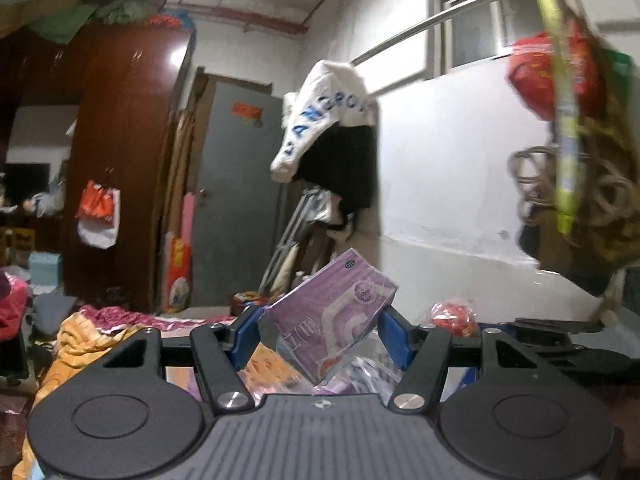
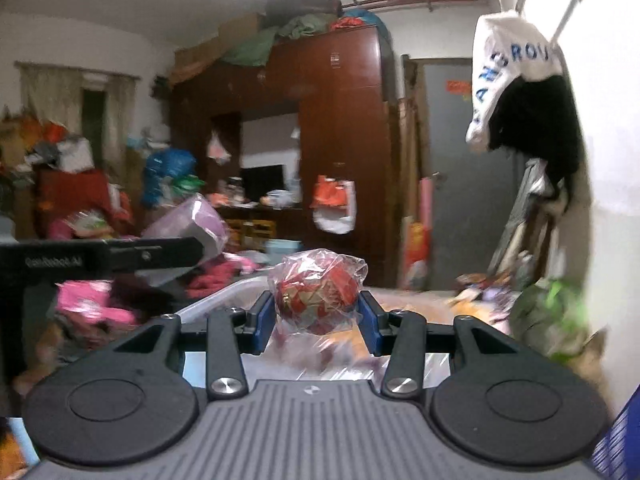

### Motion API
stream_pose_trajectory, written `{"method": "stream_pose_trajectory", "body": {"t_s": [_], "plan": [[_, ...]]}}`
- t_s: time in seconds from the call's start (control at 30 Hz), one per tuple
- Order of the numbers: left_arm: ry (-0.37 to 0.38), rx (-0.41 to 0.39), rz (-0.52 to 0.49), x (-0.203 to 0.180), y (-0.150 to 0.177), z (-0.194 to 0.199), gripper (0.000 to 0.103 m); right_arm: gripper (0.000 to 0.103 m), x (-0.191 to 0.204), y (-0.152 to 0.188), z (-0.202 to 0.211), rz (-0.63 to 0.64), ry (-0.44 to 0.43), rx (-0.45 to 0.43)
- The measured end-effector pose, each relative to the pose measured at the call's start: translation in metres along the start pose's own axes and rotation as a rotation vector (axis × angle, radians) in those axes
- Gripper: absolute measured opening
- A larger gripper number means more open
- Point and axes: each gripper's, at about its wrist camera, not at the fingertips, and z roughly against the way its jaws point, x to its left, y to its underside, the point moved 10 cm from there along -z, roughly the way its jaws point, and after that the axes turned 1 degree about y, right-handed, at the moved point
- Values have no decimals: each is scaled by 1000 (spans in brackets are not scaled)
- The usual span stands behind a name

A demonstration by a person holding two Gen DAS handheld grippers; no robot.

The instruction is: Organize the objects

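My left gripper is shut on a purple box wrapped in clear film, held tilted in the air between the blue pads. My right gripper is shut on a red and gold ball in a clear plastic bag, lifted above the cluttered surface. In the right wrist view the left gripper shows at the left with the purple box at its tip. In the left wrist view the bagged red ball shows at the right beside the dark right gripper.
A tall brown wardrobe and a grey door stand behind. Clothes hang from a rail on the white wall. Bags and coiled cord hang close at the right. Orange and pink cloth lies below.
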Motion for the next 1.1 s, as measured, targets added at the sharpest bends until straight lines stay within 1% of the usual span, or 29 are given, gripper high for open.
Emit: {"method": "stream_pose_trajectory", "body": {"t_s": [0.1, 0.13, 0.17, 0.2, 0.23, 0.3, 0.33, 0.37, 0.43, 0.5, 0.53, 0.57, 0.63, 0.7, 0.73, 0.77, 0.87, 0.93, 0.97, 1.03, 1.1], "plan": [[-60, 66, -20, 10, 3, -33, 67, 50, -8, -9, -30, 10, 20, 23], [-64, 113, -25, 12, 9, -48, 71, 53, -10, -7, -39, 26, 32, 39], [-59, 145, -23, 16, 16, -57, 81, 66, -13, -2, -48, 39, 47, 58], [-57, 172, -15, 20, 24, -66, 85, 87, -14, 3, -57, 58, 65, 70], [-68, 193, -12, 24, 31, -72, 86, 92, -16, 10, -60, 79, 85, 81], [-77, 223, -10, 30, 43, -73, 86, 95, -20, 20, -57, 97, 116, 88], [-72, 220, -7, 31, 46, -68, 90, 98, -21, 24, -49, 85, 111, 80], [-71, 197, -12, 31, 46, -60, 97, 103, -22, 25, -39, 70, 99, 65], [-91, 123, -31, 32, 43, -37, 103, 103, -25, 28, -18, 41, 87, 40], [-86, 73, -39, 28, 40, -18, 103, 103, -26, 36, 6, 16, 76, 15], [-74, 62, -33, 26, 40, -7, 103, 103, -28, 39, 15, 13, 72, 4], [-64, 66, -21, 23, 40, -3, 103, 103, -32, 42, 18, 10, 82, 16], [-50, 87, -10, 17, 43, 6, 103, 103, -39, 52, 27, -21, 132, 56], [-78, 105, -38, 11, 46, 11, 103, 103, -45, 62, 35, -55, 199, 96], [-101, 122, -58, 7, 49, 13, 103, 103, -47, 66, 41, -62, 225, 107], [-105, 130, -70, 5, 48, 13, 103, 103, -48, 68, 46, -69, 243, 107], [-97, 165, -72, 0, 53, 15, 103, 103, -51, 65, 58, -61, 266, 97], [-76, 180, -54, -3, 56, 15, 103, 103, -53, 61, 61, -73, 244, 95], [-77, 193, -49, -4, 59, 16, 103, 103, -53, 59, 60, -90, 229, 93], [-78, 204, -47, -5, 63, 17, 103, 103, -55, 55, 57, -107, 227, 91], [-92, 212, -51, -5, 67, 17, 103, 103, -53, 56, 55, -94, 223, 99]]}}
